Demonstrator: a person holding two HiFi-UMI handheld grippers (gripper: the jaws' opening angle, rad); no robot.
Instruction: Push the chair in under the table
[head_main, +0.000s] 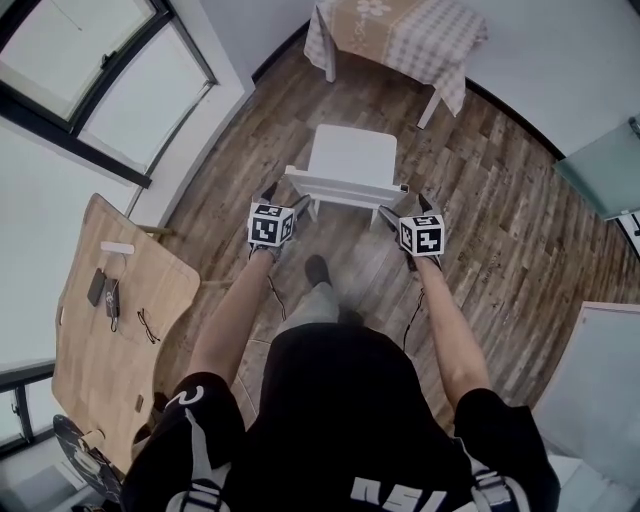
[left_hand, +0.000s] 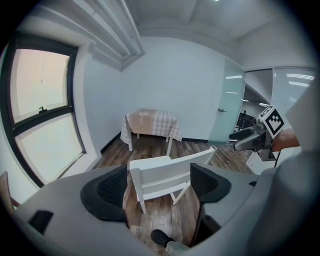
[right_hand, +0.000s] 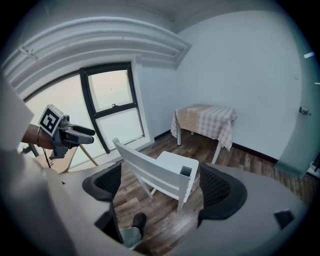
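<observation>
Hovering near either end of the backrest of the white chair (head_main: 352, 158), left gripper (head_main: 285, 201) and right gripper (head_main: 405, 210) have jaws apart, clamping nothing, the chair standing well apart from the cloth-covered table (head_main: 405, 38)

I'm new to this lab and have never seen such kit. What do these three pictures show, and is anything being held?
There is no robot: a person holds a two-jaw gripper in each hand. The head view, from a camera on the person's head, looks down on the left gripper and the right gripper. The other two pictures come from cameras riding on the grippers, looking along their dark jaws. Both pairs of jaws stand apart and hold nothing. The backrest of the white chair is just ahead of them. The chair stands on the wooden floor, apart from the table with the checked cloth.
</observation>
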